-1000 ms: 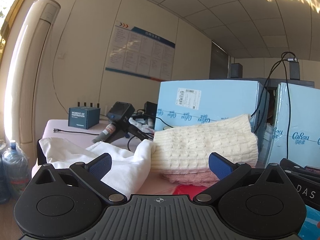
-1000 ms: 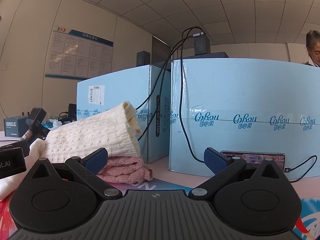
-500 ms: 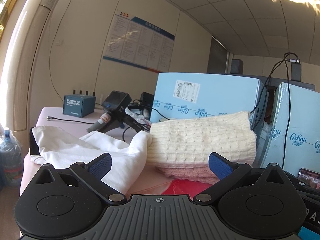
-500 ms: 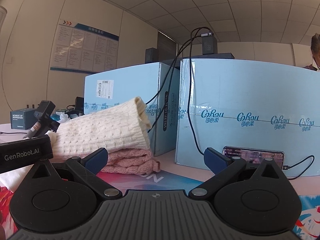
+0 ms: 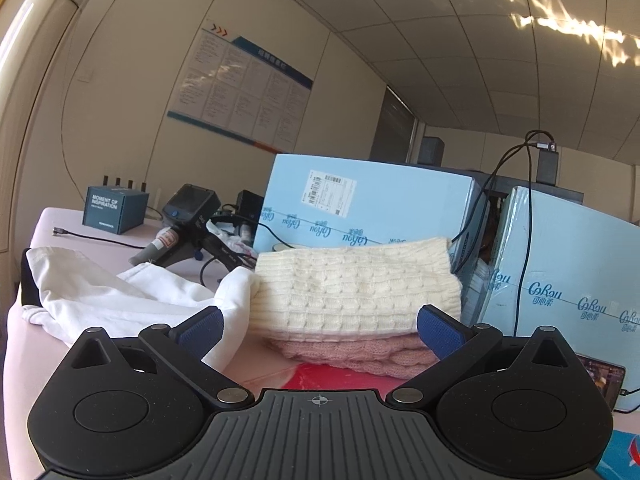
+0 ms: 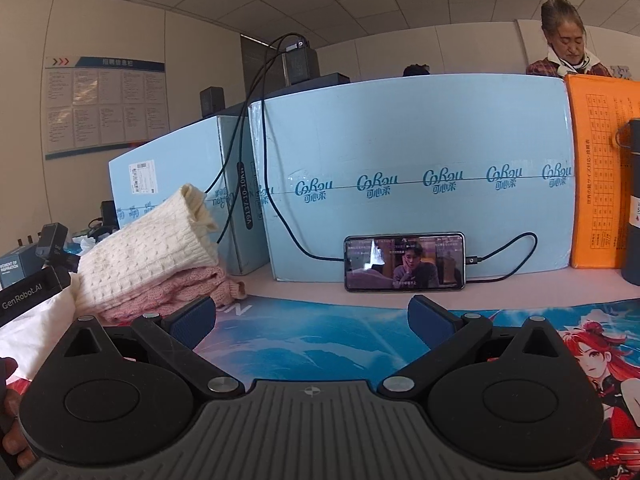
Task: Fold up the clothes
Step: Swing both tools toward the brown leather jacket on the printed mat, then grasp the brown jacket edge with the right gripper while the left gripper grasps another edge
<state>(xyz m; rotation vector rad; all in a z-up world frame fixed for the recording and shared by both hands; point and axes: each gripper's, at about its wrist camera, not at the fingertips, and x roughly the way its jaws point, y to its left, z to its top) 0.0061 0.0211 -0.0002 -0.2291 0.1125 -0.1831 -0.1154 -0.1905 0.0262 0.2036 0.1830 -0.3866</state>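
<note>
In the left wrist view, a crumpled white garment [image 5: 120,300] is seen at the left, spread loose on the pink table [image 5: 16,344]; behind it a dark blue box [image 5: 114,210] and a black handheld device [image 5: 188,220] are set on the table; just right of the white garment, and touching it, a folded cream knit sweater [image 5: 352,284] is stacked on a folded pink knit sweater [image 5: 360,350]; behind the stack two light blue cartons [image 5: 372,208] are stood side by side. The left gripper [image 5: 319,326] is held low in front of the stack with its fingers spread wide and nothing between them. In the right wrist view, the same stack is found at the left, the cream sweater [image 6: 148,252] above the pink one [image 6: 176,288]; the right gripper [image 6: 310,318] is likewise held apart and empty, above a printed mat [image 6: 320,332]; beyond it a phone [image 6: 404,262] is leaned against a blue carton [image 6: 420,140] with a cable plugged in; at the far right an orange sheet [image 6: 604,168] and a dark bottle [image 6: 632,200] are seen, and a person [image 6: 568,48] is visible behind the carton.
</note>
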